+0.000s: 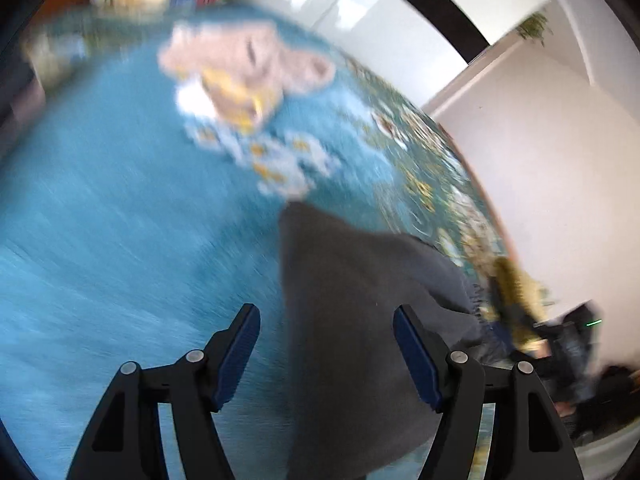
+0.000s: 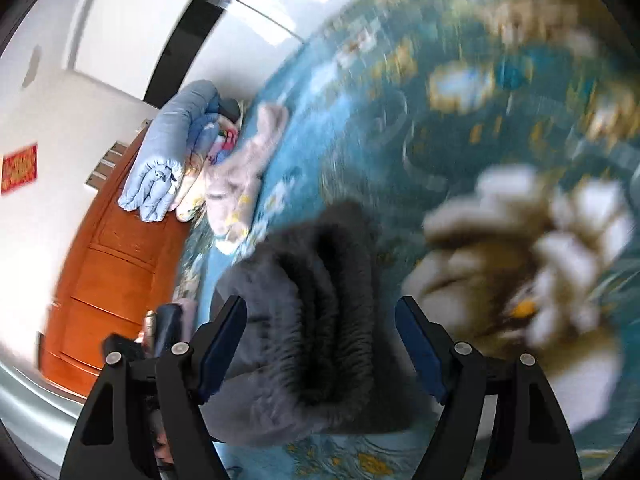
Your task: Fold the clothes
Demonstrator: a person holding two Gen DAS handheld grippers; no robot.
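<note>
A dark grey garment [image 1: 352, 320] lies on a blue floral bedspread [image 1: 120, 240]. My left gripper [image 1: 326, 320] is open just above the garment's left edge, holding nothing. In the right wrist view the same grey garment [image 2: 316, 312] shows its gathered elastic waistband, bunched up between the fingers. My right gripper [image 2: 320, 316] is open around the waistband without closing on it. A pale pink garment [image 1: 248, 64] lies further up the bed; it also shows in the right wrist view [image 2: 240, 176]. Both views are motion-blurred.
A rolled light-blue quilt [image 2: 168, 148] and folded bedding sit at the head of the bed against an orange wooden headboard [image 2: 112, 264]. White walls [image 1: 540, 160] and a dark-framed window surround the bed. The other gripper [image 1: 560, 336] shows at the bed's right edge.
</note>
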